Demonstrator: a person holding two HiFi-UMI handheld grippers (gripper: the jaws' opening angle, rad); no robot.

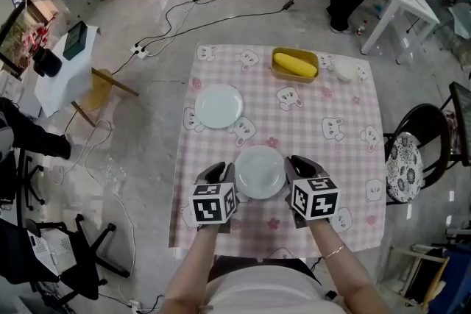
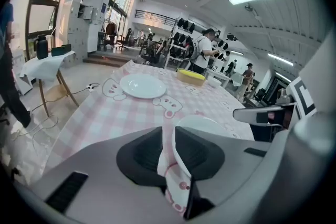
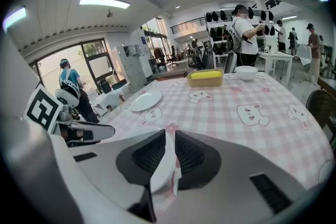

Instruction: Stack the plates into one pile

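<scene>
Two white plates are on the pink checked tablecloth [image 1: 324, 114]. The far plate [image 1: 218, 106] [image 2: 142, 85] [image 3: 145, 101] lies flat toward the table's left. The near plate [image 1: 260, 171] [image 2: 202, 124] [image 3: 164, 168] is held between both grippers close to the front edge. My left gripper [image 1: 227, 174] [image 2: 169, 149] is shut on its left rim, and my right gripper [image 1: 292, 167] [image 3: 167, 157] is shut on its right rim. In both gripper views the thin rim runs up between the dark pads. Cloth shows beneath the plate in the left gripper view.
A yellow dish [image 1: 294, 64] [image 3: 205, 77] and a small white bowl [image 1: 344, 70] [image 3: 246, 72] stand at the table's far edge. A chair [image 1: 403, 165] is at the right side, a cloth-covered side table [image 1: 62, 73] at the left. Cables cross the floor and people stand beyond.
</scene>
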